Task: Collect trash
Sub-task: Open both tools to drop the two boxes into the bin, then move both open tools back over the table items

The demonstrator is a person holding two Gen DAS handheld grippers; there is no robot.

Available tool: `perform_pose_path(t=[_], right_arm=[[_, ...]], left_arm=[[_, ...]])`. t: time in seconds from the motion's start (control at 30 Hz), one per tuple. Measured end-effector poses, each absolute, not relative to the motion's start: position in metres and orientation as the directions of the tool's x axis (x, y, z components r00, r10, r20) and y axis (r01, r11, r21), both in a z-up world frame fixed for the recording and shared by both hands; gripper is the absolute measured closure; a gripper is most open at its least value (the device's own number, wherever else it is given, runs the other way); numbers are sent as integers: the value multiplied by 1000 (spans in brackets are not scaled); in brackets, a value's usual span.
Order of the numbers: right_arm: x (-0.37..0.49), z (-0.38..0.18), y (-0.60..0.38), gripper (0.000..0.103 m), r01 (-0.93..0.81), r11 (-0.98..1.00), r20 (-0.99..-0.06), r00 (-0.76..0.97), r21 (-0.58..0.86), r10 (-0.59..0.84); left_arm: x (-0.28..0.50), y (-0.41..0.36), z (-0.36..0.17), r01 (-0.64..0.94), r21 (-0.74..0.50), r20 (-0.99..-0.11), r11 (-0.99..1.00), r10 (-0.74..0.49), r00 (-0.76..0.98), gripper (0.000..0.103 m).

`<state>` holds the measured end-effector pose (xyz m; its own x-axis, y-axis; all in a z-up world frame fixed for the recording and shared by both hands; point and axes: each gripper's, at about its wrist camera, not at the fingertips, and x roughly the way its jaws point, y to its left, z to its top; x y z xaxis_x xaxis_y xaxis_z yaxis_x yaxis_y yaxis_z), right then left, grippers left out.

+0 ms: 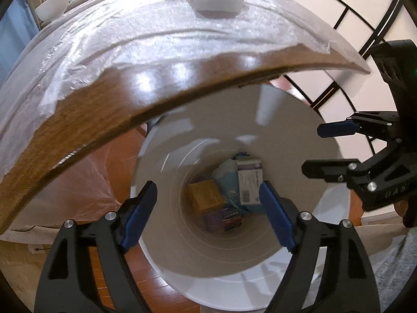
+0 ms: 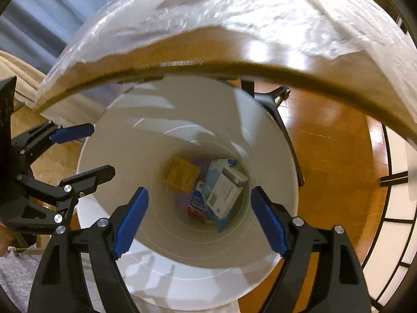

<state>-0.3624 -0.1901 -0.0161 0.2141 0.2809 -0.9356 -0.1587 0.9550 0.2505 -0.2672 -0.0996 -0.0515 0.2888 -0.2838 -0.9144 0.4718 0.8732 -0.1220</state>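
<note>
Left claw (image 1: 208, 214): yours, spread wide, gripping nothing, over the bin (image 1: 286, 140).
Right claw (image 2: 199, 220): likewise released.
Trash (image 2: 208, 190): boxes on the bin's bottom.
Desk (image 1: 130, 99): at 12 o'clock.

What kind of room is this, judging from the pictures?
Most likely a dining or living room in a home. A wooden table partly covered with clear plastic sheet stands on a wood floor, with a white bowl on it and a white waste bin holding boxes beside it.
</note>
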Motion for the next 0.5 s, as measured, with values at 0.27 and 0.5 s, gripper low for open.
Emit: perform_pose_path(t=[0.27, 0.5], right_arm=[[-365, 70, -214, 4, -181, 974, -873, 442, 140, 207], [-323, 127, -245, 4, -108, 986, -773, 611, 128, 168]], left_arm=[[-277, -96, 21, 494, -119, -845, 861, -349, 405, 5], [-247, -96, 73, 440, -62, -759, 896, -328, 562, 2]])
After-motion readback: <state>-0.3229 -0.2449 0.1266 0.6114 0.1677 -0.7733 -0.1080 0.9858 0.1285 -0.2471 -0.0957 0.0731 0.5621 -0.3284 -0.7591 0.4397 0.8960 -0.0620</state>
